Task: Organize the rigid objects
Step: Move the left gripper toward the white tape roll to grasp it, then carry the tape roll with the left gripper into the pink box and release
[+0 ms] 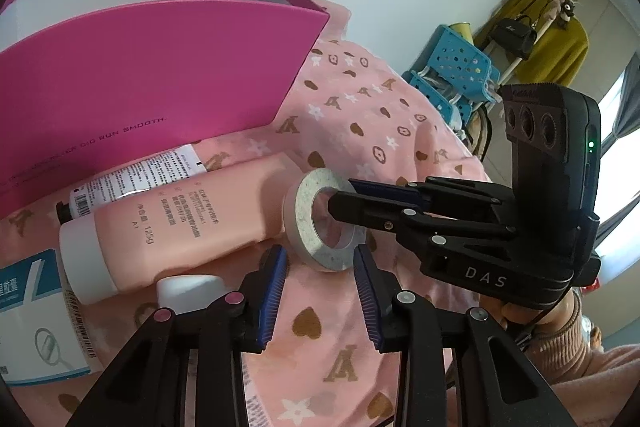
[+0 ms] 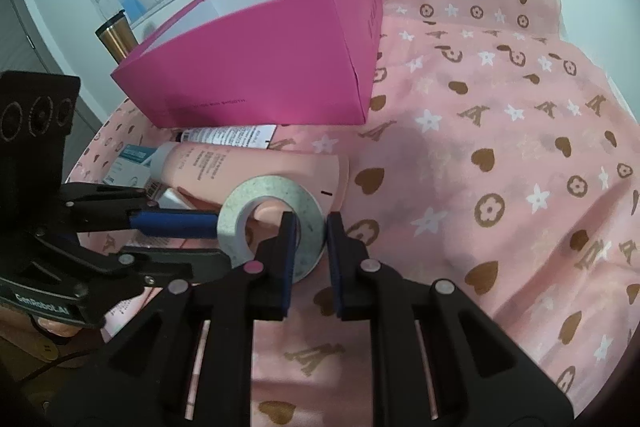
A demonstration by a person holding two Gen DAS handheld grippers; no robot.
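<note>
Fingers of the right gripper point(image 2: 311, 223) are pinched on the wall of the tape roll point(image 2: 272, 223), one pad through the hole and one on the outer face, low and centre in the right wrist view. Beside it, the left gripper point(image 1: 320, 259) is held with its blue pads narrowly spread on either side of the roll's lower edge; whether they touch it cannot be told. The roll is propped up on edge on the pink printed cloth point(image 2: 500, 155), leaning on the pink lotion tube point(image 1: 180, 223). Behind, toward the upper left, the open magenta box point(image 1: 152, 67) is waiting. The pickup step looks to be in hand. Next, a clean lift is called for, then a carry up over the box wall for a drop inside.
</note>
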